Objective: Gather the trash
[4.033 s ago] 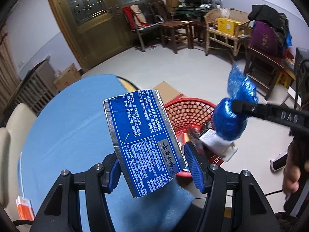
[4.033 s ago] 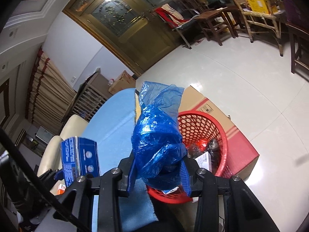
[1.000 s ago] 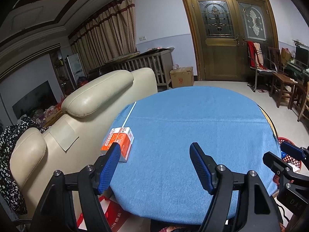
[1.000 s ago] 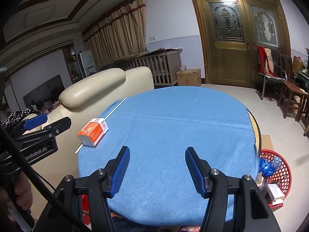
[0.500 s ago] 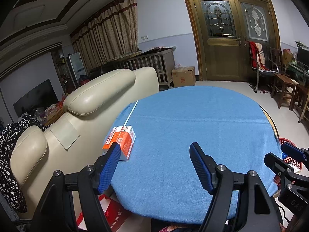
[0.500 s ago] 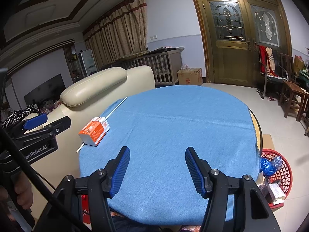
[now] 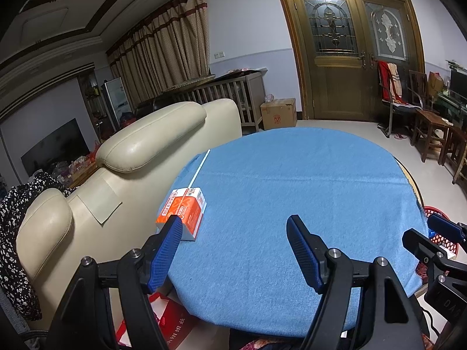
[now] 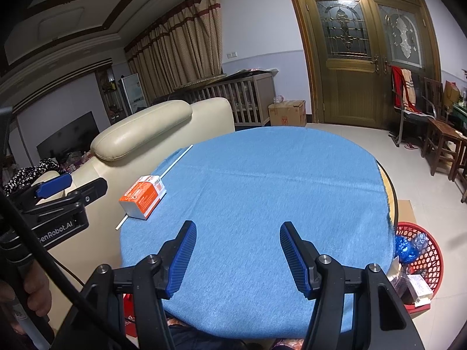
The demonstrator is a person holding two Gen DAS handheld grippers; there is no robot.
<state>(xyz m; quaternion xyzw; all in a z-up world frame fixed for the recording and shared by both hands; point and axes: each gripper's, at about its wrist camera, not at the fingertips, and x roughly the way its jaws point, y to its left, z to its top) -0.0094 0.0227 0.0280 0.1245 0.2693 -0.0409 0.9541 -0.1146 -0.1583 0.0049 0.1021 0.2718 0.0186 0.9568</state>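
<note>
- Now, through the left wrist view, I am seeing my left gripper [image 7: 235, 242] standing wide open with nothing between its blue pads, where four seconds ago it was carrying a blue printed carton. It is hovering at the near edge of the blue tablecloth [image 7: 306, 189].
- Just past its left pad, the orange-and-white box [image 7: 183, 215] is lying flat near the cloth's left edge, with a thin white stick [image 7: 199, 169] running away behind it. The red basket [image 7: 432, 213] is peeking out at the right, partly hidden by the other tool.
- Through the right wrist view, I am seeing my right gripper [image 8: 237, 255] likewise spread wide and empty; the crumpled blue bag [image 8: 407, 245] it was holding is now sitting inside the basket [image 8: 429, 250] on the floor to the right of the table.
- Both loads seem to be delivered, so I am judging the box [image 8: 143, 197] and stick [image 8: 172, 167] to be the trash left, and the left tool is sitting much nearer to them.
</note>
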